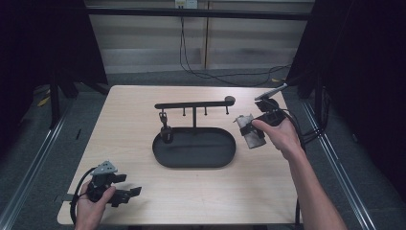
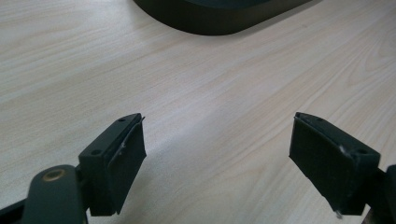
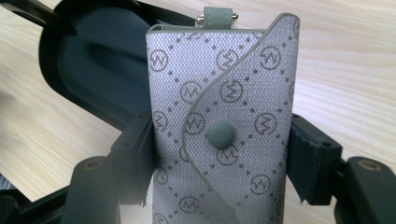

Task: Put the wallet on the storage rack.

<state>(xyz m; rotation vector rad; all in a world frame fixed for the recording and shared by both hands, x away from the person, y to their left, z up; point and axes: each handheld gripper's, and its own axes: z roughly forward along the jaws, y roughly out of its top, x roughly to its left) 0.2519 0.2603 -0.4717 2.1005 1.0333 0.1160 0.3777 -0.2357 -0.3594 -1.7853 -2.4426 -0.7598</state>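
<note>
R gripper (image 3: 219, 154) clamps grey key pouch (image 3: 224, 116), circled-M monogram print, just right of black oval tray (image 1: 194, 148). L gripper (image 2: 217, 158) jaws apart, nothing between, near table (image 1: 143, 201) front-left edge.

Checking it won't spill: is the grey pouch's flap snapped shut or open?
Shut: the pouch flap lies flat across the front, with its snap button pressed down.

right tongs (image 1: 253, 128) clamp grey pouch (image 1: 250, 132) beside tray (image 1: 194, 149) | left tongs (image 1: 135, 192) apart, low on counter (image 1: 134, 120)
</note>
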